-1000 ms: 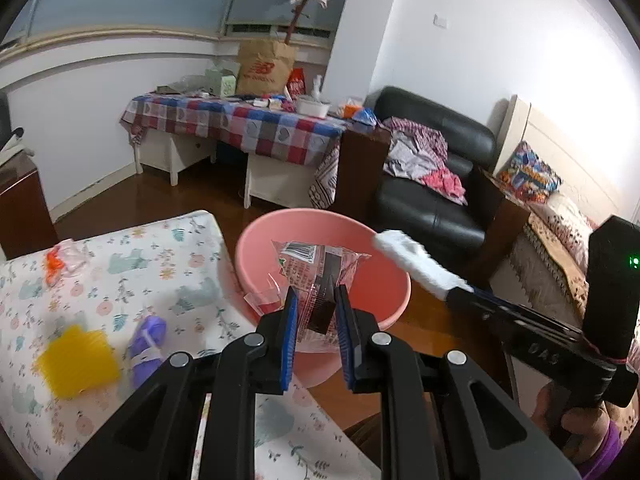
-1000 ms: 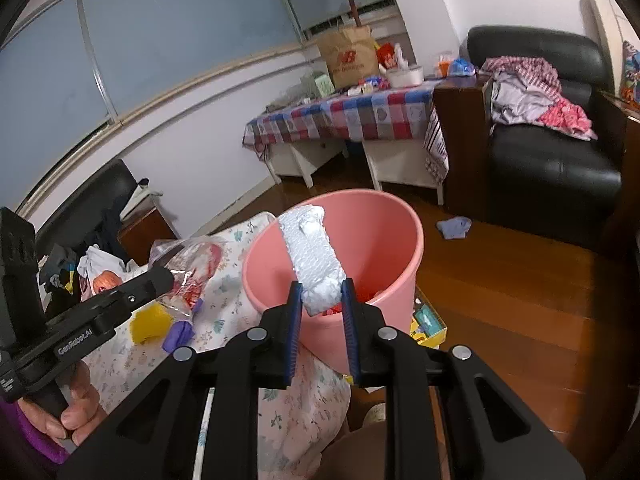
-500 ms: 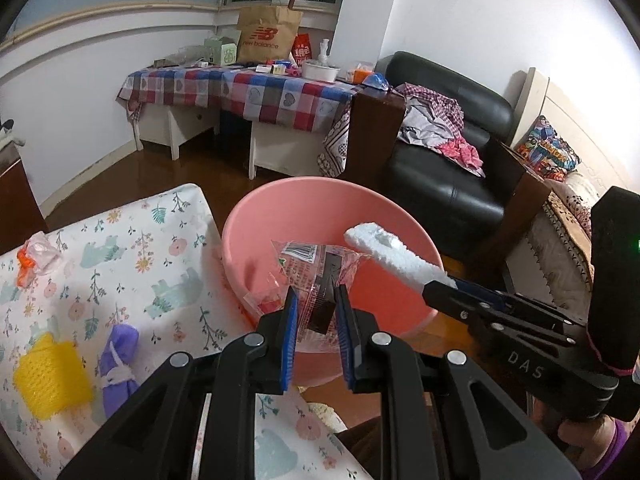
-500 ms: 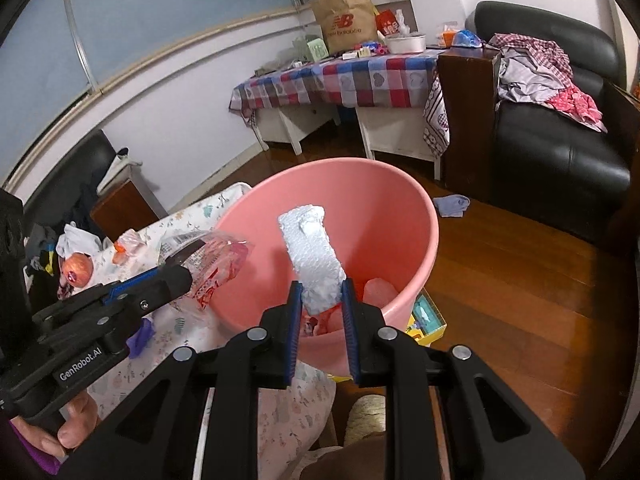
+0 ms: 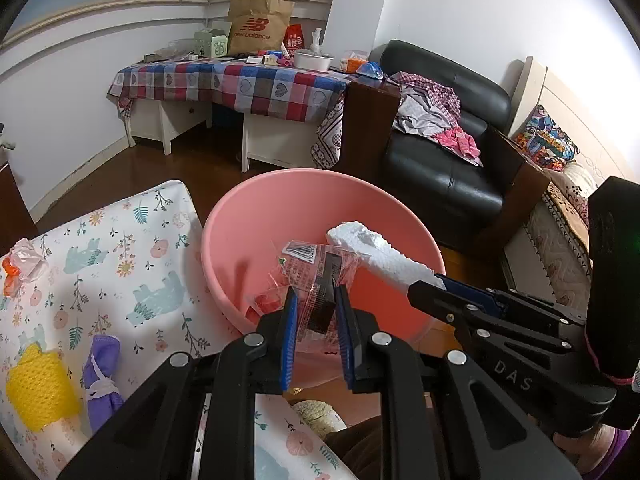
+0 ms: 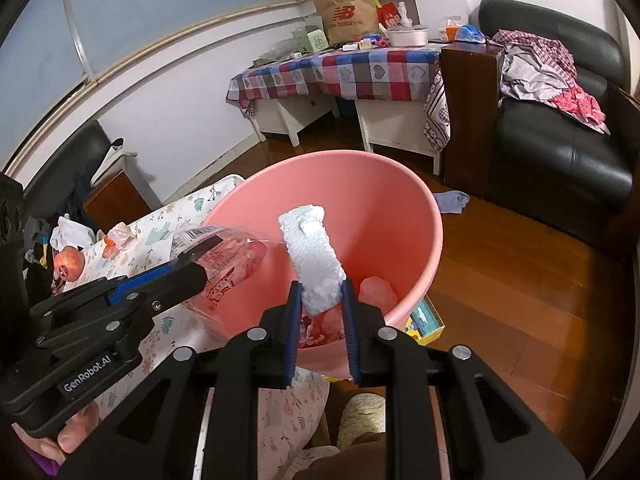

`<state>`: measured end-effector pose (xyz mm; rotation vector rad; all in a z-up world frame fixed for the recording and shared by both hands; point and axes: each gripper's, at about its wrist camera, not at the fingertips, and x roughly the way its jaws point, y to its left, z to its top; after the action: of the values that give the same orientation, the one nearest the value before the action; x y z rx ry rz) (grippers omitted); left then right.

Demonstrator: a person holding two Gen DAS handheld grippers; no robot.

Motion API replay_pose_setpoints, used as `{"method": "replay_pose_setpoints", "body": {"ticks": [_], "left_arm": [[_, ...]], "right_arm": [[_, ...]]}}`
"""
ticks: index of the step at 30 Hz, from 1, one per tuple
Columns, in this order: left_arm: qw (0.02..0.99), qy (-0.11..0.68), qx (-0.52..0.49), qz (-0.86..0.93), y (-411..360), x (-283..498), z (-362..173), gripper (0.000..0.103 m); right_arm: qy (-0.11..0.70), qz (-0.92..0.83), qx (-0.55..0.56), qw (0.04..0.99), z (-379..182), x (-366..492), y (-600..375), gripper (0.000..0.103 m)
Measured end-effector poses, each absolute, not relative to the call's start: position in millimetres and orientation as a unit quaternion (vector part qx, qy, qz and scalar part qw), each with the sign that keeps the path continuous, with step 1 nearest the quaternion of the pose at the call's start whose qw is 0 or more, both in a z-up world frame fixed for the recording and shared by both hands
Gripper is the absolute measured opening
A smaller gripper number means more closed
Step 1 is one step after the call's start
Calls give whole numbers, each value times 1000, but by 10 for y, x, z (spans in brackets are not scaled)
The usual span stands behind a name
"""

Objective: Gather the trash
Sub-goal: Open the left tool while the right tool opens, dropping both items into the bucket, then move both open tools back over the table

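Note:
A pink bucket (image 5: 256, 216) (image 6: 404, 200) stands on the floor beside the floral-cloth table (image 5: 120, 264). My left gripper (image 5: 314, 304) is shut on a clear plastic wrapper (image 5: 316, 276) with a barcode, held over the bucket's mouth; the wrapper also shows in the right wrist view (image 6: 228, 256). My right gripper (image 6: 320, 300) is shut on a white foam strip (image 6: 312, 256), held over the bucket; the strip also shows in the left wrist view (image 5: 380, 256). Pink and red trash (image 6: 376, 292) lies in the bucket.
On the table lie a yellow knit piece (image 5: 40, 392), a purple cloth bundle (image 5: 102, 380), a crumpled pink bag (image 5: 26, 260) and a round reddish fruit (image 6: 68, 264). A checked-cloth table (image 5: 240, 84) and a black sofa (image 5: 440, 160) stand behind. A small box (image 6: 424, 320) lies by the bucket.
Both grippers have moved forward and down over the bucket with their loads; the bucket looks larger and closer. Both stay shut.

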<state>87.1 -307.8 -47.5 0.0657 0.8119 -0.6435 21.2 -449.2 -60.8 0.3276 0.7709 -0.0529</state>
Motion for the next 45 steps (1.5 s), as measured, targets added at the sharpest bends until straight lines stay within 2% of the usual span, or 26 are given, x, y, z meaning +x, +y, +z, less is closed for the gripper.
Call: {"method": "replay_pose_setpoints", "body": {"ticks": [13,17,19,20,22,40,45], "left_arm": [[866,395,33,-306,-3155,919,-528,19],[863,401,29,-306,-3142,945,-553,25],[863,400,27,-307,-3136,943,-549,27],[863,398,27,-308,-3133,937,-544,32],[865,395,26,-310,-3117,923,-531,39],[881,372,2,-294,-2713,666,-286,50],[883,374,2,-282,-2516,555,-271,52]], "right_arm": [[374,-34,162,913,-635,239,-4554,20],[379,-42,168,909,-659,252,-4590,22],[382,-43,173,907,-675,261,-4604,29],[381,-44,177,906,-682,257,-4615,34],[379,-42,183,906,-690,247,-4626,37],[366,-26,189,911,-530,-6,-4394,37],[363,-13,185,913,-488,-98,-4217,48]]}}
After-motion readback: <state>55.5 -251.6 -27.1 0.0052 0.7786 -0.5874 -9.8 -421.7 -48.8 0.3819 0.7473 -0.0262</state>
